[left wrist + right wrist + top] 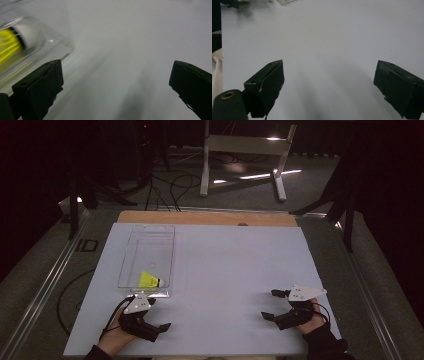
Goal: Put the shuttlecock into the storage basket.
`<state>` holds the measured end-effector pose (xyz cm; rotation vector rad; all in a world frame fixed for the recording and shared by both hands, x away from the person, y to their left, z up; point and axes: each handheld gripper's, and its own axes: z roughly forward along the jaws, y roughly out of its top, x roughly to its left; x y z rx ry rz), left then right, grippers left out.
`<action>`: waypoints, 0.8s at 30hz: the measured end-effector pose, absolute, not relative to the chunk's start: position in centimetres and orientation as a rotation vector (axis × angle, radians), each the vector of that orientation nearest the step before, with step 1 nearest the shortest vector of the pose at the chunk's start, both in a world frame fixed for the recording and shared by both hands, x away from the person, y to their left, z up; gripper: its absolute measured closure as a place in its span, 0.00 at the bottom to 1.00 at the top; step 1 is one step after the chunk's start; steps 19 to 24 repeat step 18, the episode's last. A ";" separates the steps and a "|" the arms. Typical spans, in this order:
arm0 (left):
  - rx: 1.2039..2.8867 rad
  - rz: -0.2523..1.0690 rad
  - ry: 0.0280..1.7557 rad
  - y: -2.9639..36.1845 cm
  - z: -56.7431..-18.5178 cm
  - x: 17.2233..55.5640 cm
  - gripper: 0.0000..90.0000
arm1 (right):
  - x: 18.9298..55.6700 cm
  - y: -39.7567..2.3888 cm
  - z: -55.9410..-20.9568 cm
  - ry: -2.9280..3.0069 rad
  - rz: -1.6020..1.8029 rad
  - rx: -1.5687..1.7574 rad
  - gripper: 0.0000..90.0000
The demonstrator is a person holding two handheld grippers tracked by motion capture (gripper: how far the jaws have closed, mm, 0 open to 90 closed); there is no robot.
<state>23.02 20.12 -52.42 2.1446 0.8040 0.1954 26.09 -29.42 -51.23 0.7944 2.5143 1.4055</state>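
In left gripper view, shuttlecock (pixel 11 41) close, blurred

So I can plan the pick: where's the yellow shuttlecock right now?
The yellow shuttlecock lies inside the clear box, at its near end on the table's left side, just ahead of the left gripper.

— What's nearest the left claw (pixel 159 312)?
— A yellow shuttlecock (pixel 149 280) with a white rounded cork. It lies on its side inside a clear plastic box (pixel 165 240).
— Where in the box?
— At the near end, cork toward the box's right wall, feathers fanning left.
— And the box itself?
— Long, see-through, open on top, flat on the white worktop (pixel 240 270), left of the middle, its near end just beside that claw.
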 end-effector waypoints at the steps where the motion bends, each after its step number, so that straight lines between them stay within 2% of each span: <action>1: 2.139 0.220 0.819 20.4 -52.5 22.9 0.00 | 26.1 -29.4 -51.3 2.514 1.404 0.796 0.11; 5: 2.130 0.277 0.873 21.3 -52.8 22.7 0.00 | 26.2 -29.4 -51.5 2.523 1.392 0.796 0.11; 11: 2.060 0.291 0.923 22.0 -53.2 22.4 0.00 | 26.3 -29.6 -51.6 2.511 1.392 0.806 0.11; 24: 2.042 0.310 0.913 22.2 -53.3 22.3 0.00 | 26.4 -29.6 -51.8 2.514 1.376 0.817 0.11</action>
